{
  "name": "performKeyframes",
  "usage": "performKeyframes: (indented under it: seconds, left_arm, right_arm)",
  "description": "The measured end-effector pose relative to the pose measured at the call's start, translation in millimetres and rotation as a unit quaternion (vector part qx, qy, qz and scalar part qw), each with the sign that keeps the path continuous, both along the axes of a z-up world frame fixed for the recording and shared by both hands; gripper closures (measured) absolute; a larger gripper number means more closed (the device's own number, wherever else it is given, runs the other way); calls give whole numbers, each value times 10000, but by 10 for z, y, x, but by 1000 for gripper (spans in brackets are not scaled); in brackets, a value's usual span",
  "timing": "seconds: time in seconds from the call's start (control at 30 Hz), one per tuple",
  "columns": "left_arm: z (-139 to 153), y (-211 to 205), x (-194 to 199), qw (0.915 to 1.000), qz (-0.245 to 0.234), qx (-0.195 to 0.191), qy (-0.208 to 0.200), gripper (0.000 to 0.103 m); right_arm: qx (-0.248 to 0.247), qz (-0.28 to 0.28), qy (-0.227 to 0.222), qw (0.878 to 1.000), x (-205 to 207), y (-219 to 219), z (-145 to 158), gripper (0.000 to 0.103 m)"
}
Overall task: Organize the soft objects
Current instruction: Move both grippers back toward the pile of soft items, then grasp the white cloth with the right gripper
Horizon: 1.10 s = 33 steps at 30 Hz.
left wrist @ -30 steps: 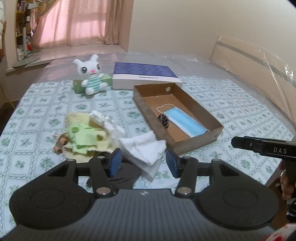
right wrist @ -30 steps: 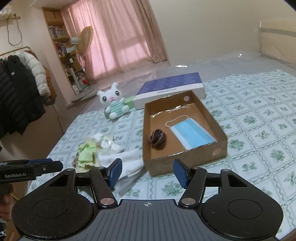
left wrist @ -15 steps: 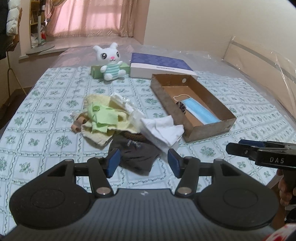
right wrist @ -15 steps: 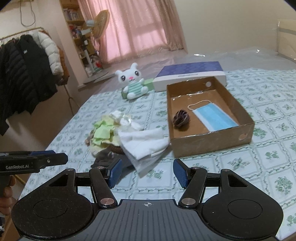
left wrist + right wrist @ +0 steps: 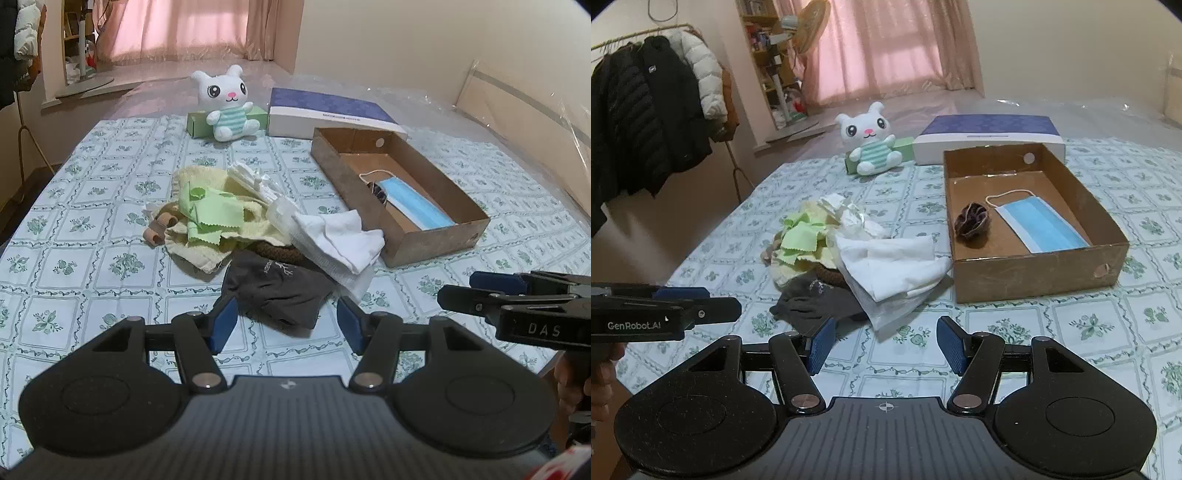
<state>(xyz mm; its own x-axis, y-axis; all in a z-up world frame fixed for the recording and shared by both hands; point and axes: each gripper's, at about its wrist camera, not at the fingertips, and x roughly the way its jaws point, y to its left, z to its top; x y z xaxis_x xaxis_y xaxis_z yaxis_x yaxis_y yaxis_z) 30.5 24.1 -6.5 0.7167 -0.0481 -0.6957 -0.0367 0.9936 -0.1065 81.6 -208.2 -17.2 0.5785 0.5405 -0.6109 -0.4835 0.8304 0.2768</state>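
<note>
A pile of soft things lies on the bed: a dark grey cloth point(image 5: 277, 291) point(image 5: 812, 306) nearest, a white cloth point(image 5: 340, 240) point(image 5: 890, 258), green cloths point(image 5: 203, 210) point(image 5: 801, 236) on a yellow towel point(image 5: 207, 243). An open cardboard box point(image 5: 436, 240) point(image 5: 1034, 273) to the right holds a blue face mask point(image 5: 417, 206) point(image 5: 1041, 225) and a dark scrunchie point(image 5: 971, 221). My left gripper point(image 5: 284, 325) is open and empty, just short of the grey cloth. My right gripper point(image 5: 884, 345) is open and empty, in front of the pile.
A white bunny plush point(image 5: 225, 103) point(image 5: 871, 144) sits against a green box point(image 5: 195, 123) at the back, beside a blue-and-white flat box point(image 5: 332, 114) point(image 5: 990, 140). Jackets point(image 5: 646, 107) hang at the left. The other gripper shows in each view's edge.
Both grippers have pulled back and risen from the pile, so more of the bed and the grey cloth shows. Both stay open and empty.
</note>
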Motion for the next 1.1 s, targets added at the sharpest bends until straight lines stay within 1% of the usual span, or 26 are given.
performKeyframes:
  seconds: [0.17, 0.33, 0.63, 0.83, 1.1]
  left_arm:
    - [-108, -33, 81, 9999, -60, 99, 67, 43]
    - [-246, -93, 194, 9995, -197, 199, 128, 43]
    - [-519, -184, 467, 9975, -401, 511, 287, 39]
    - [-546, -115, 579, 9977, -352, 506, 284, 39]
    - [-554, 40, 734, 9980, -168, 549, 258, 39]
  right_arm:
    - [-119, 80, -32, 9999, 53, 61, -86, 42]
    - [-160, 99, -13, 9998, 137, 79, -169, 42]
    - [-329, 169, -130, 9992, 349, 179, -308, 42]
    - [-288, 203, -164, 9992, 490, 218, -351, 42]
    - [-315, 422, -302, 9982, 709, 438, -415, 42]
